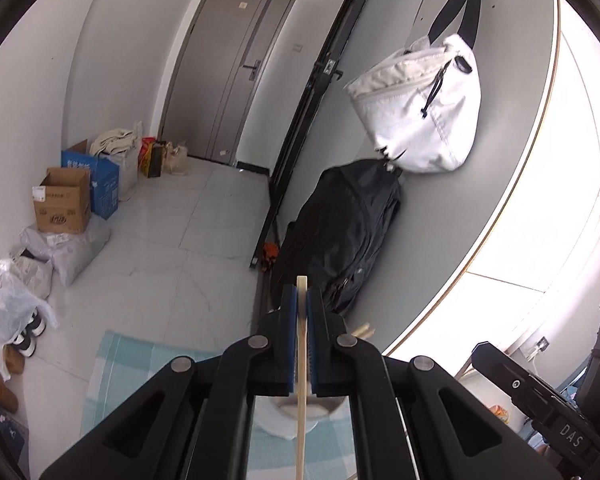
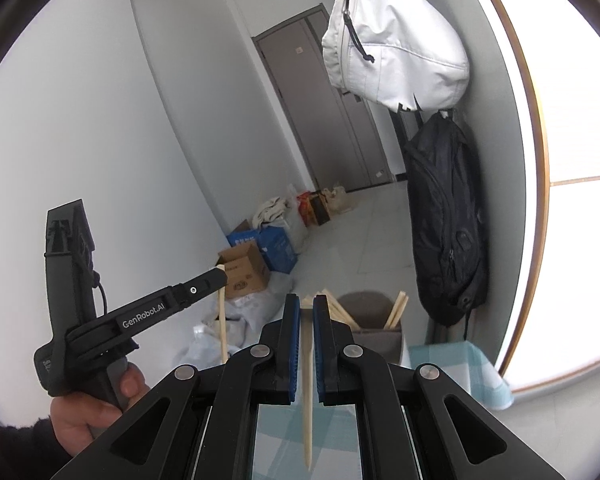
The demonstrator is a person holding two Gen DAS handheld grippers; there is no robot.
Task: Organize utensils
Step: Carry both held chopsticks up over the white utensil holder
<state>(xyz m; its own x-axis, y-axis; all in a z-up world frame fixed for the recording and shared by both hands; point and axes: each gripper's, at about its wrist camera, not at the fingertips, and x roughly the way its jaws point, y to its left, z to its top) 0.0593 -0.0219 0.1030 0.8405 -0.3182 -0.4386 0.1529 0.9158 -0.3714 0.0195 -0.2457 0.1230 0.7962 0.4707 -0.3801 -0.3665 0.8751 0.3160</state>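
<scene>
My left gripper (image 1: 302,300) is shut on a pale wooden chopstick (image 1: 301,380) that stands upright between the blue pads, its top poking just above them. The right wrist view shows this gripper (image 2: 220,275) from the side, held by a hand (image 2: 84,412), with its chopstick (image 2: 222,320) hanging down. My right gripper (image 2: 307,304) is shut on another chopstick (image 2: 308,420), pointed tip downward. Just beyond it stands a grey holder (image 2: 376,336) with several chopsticks leaning in it. Both grippers hover above a light blue checked cloth (image 2: 460,368).
A white bag (image 2: 396,40) and a black backpack (image 2: 444,220) hang on the wall to the right. Cardboard boxes (image 1: 64,204), plastic bags and shoes (image 1: 28,340) line the floor along the left wall. A grey door (image 1: 228,64) is at the far end.
</scene>
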